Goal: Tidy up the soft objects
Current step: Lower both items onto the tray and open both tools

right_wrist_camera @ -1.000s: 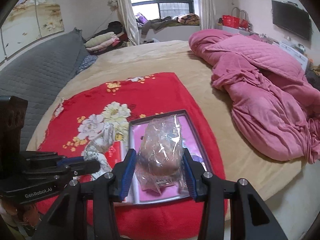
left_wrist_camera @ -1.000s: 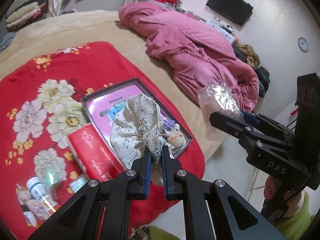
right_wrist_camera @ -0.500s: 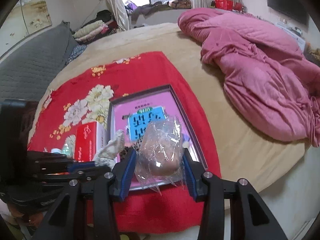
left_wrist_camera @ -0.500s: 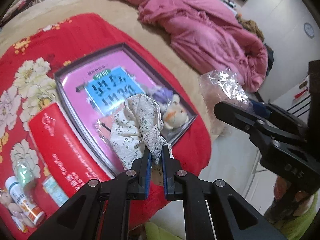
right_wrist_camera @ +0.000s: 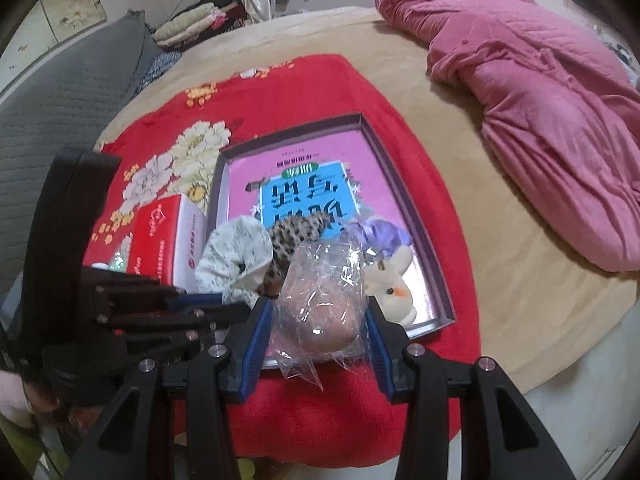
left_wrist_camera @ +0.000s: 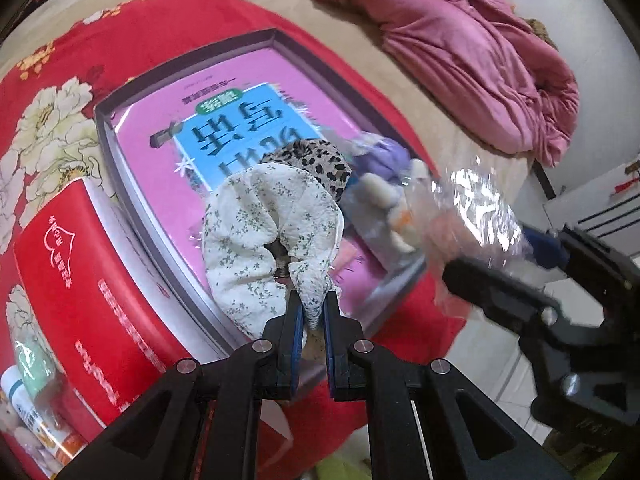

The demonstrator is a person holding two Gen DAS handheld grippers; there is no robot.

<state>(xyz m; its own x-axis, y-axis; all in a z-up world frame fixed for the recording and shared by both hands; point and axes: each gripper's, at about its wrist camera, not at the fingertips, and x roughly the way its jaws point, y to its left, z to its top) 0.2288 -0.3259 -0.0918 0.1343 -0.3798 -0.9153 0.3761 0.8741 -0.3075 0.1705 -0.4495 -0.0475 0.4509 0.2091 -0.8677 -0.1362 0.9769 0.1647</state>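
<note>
Left tool (left_wrist_camera: pixel 311 322): jaws nearly together, pinching one end of a white floral scrunchie (left_wrist_camera: pixel 264 240) that hangs over the near end of the shallow grey tray (left_wrist_camera: pixel 276 36). Right tool (right_wrist_camera: pixel 318 332): jaws partly apart, pads pressed on either side of a soft tan object wrapped in clear plastic (right_wrist_camera: pixel 324 300), held above the tray's near edge; in the left wrist view the same tool (left_wrist_camera: pixel 516 276) appears blurred at the right, level with the tray's near right corner.

The tray, lined with a pink and blue printed sheet, lies on a red floral blanket (right_wrist_camera: pixel 280 88) spread over the bed (right_wrist_camera: pixel 500 216). Near its front edge lie a leopard-print scrunchie (right_wrist_camera: pixel 308 228), a purple soft item (right_wrist_camera: pixel 386 232) and a small white plush toy (right_wrist_camera: pixel 390 284), close together. A red box (left_wrist_camera: pixel 80 288) sits just beside the tray's left edge; small bottles (left_wrist_camera: pixel 24 408) lie at the blanket's near left corner. A pink quilt (right_wrist_camera: pixel 540 92) is heaped along the bed's right side, well apart from the tray.
</note>
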